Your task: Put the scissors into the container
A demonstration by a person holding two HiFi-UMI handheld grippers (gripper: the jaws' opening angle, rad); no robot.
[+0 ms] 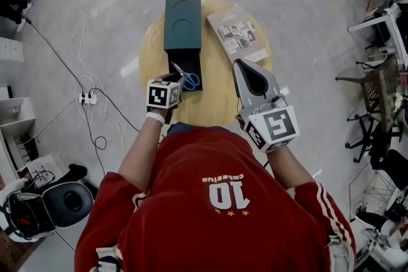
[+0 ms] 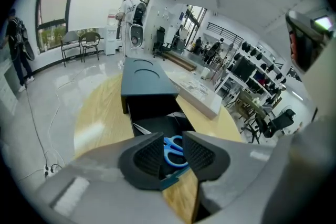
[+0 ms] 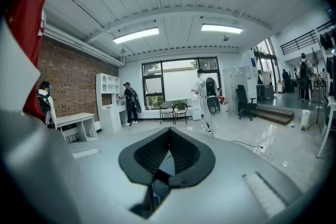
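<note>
Right gripper (image 3: 169, 135) hangs nearest the person, short of the container (image 1: 182, 25), jaws pressed together on nothing. Left gripper (image 2: 174, 151) sits at the container's near end, jaws spread, and the scissors (image 1: 189, 79) lie inside its open tray just beyond them. Looks done; best to back straight off, clear of the blue handles, without nudging the tray.

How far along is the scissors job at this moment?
Done: the blue-handled scissors lie in the open container. In hand: nothing; the left gripper is open over them, the right gripper shut and empty. Left: probably only drawing the left gripper away.
</note>
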